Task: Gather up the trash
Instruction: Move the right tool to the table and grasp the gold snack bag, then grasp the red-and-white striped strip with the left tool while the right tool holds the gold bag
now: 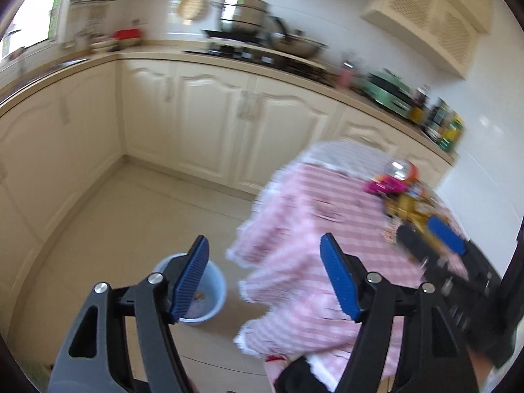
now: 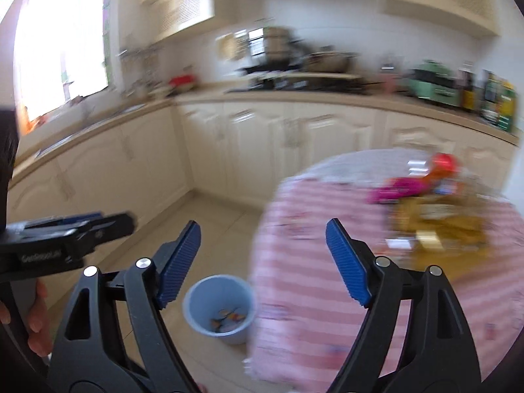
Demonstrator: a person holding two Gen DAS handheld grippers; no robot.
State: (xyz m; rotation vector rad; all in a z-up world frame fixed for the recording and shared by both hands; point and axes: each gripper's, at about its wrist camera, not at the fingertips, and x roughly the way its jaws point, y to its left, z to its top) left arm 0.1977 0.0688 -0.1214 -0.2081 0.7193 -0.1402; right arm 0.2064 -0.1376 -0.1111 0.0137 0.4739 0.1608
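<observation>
A pale blue bin [image 2: 220, 308] stands on the floor left of the round table with the pink striped cloth [image 2: 327, 262]; some scraps lie in it. It also shows in the left wrist view [image 1: 206, 291]. A pile of trash [image 2: 432, 209], with yellow, magenta and orange wrappers, lies at the table's far right, also in the left wrist view [image 1: 399, 193]. My left gripper [image 1: 265, 278] is open and empty, above the table edge and the bin. My right gripper [image 2: 263, 258] is open and empty; in the left wrist view it [image 1: 439, 239] reaches toward the pile. Both views are blurred.
Cream kitchen cabinets [image 1: 209, 114] run along the back and left walls. The counter holds pots on a stove [image 1: 249, 23], a green appliance [image 1: 389, 91] and bottles [image 1: 445, 124]. Beige tile floor [image 1: 137, 222] lies between the cabinets and the table.
</observation>
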